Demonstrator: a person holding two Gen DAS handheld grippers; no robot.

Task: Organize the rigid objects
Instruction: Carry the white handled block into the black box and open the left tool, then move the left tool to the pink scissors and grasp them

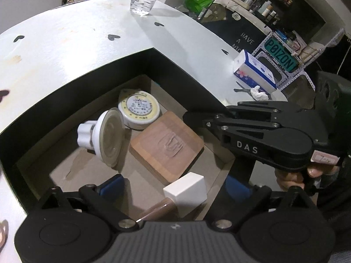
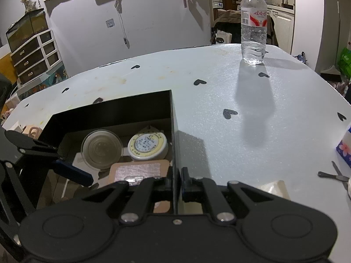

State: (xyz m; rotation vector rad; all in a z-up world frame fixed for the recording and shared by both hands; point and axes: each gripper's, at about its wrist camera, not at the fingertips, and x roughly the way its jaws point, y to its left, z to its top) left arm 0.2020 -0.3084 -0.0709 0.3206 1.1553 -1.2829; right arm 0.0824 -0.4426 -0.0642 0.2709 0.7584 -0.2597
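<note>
A black box (image 1: 72, 92) with a cardboard floor stands open on the white table. Inside lie a round yellow-rimmed tin (image 1: 139, 109), a white suction-cup knob (image 1: 103, 137) and a square wooden block (image 1: 166, 148). My left gripper (image 1: 174, 186) hangs open over the box's near part. A brown bottle with a white cube cap (image 1: 186, 194) lies between its blue pads (image 1: 111, 186) with a gap on each side. My right gripper (image 2: 176, 179) is shut on the box's thin right wall (image 2: 174, 144). It also shows in the left wrist view as the right gripper (image 1: 193, 117).
A clear water bottle (image 2: 253, 26) stands at the far side of the heart-patterned table (image 2: 241, 120). At the right edge sit a blue and white tissue box (image 1: 254, 72), small scissors (image 1: 242, 89) and a crumpled tissue (image 1: 260, 94). A hand (image 1: 289, 179) holds the right gripper's handle.
</note>
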